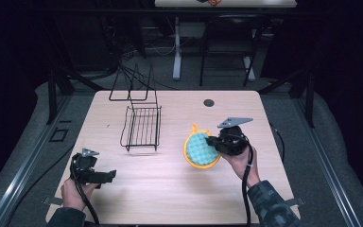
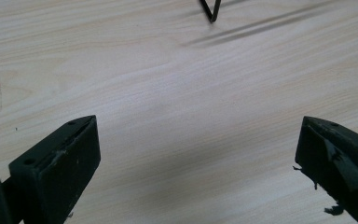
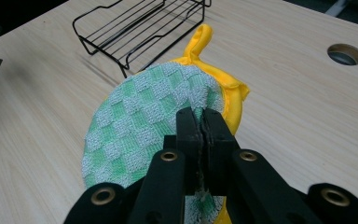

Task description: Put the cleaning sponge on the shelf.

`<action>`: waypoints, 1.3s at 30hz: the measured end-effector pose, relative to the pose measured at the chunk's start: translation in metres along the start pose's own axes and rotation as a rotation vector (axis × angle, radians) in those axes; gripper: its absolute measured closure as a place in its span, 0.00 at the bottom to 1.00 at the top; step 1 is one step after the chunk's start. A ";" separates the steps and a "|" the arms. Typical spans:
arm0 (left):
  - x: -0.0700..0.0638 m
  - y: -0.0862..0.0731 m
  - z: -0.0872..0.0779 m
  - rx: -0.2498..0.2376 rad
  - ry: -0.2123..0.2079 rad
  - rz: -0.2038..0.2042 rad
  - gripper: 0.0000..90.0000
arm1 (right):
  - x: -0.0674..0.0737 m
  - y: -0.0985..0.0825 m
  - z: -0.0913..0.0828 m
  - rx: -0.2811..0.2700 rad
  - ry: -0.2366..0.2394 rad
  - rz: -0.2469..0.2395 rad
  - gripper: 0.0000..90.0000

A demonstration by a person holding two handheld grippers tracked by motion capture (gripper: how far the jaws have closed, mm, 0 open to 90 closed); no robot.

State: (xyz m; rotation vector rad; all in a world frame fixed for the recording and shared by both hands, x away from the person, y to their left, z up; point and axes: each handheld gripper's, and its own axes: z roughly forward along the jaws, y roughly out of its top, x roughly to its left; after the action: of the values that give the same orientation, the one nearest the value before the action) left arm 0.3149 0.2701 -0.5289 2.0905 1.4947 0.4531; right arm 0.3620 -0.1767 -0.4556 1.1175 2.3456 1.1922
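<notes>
Right gripper view: right claw (image 3: 200, 122) pinches the round green-checked, yellow-edged cloth pot holder (image 3: 144, 116) at its near edge, hand level above the bench (image 3: 284, 116).

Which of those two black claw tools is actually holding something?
The right gripper: its jaws are pinched shut on the edge of the green-checked, yellow-trimmed potholder. The left gripper has its jaws spread wide over bare table.

The high view is dim: only the table (image 1: 179, 189) is lit, from above, and the surroundings fall to near black. The rack (image 1: 142, 126) casts a faint shadow. In the left gripper view, lighting is bright and even; the near jaws are soft, and long diffuse shadows cross the wood. The right gripper view is sharp on the cloth (image 3: 144, 121), with mild edge distortion.
</notes>
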 end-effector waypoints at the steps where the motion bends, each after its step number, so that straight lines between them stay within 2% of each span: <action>1: 0.000 0.000 0.000 0.000 -0.001 0.000 0.00 | 0.001 0.002 0.002 0.000 0.003 0.003 0.97; 18: 0.000 0.001 0.000 0.001 -0.005 0.006 0.00 | 0.016 0.030 0.032 -0.020 0.042 -0.018 0.97; 39: -0.002 0.004 0.003 -0.002 -0.020 0.016 0.00 | 0.028 0.053 0.053 -0.037 0.061 -0.031 0.97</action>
State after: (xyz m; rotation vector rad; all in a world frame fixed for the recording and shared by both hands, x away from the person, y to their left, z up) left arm 0.3191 0.2668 -0.5288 2.1006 1.4667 0.4389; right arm 0.3993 -0.1072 -0.4446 1.0432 2.3666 1.2698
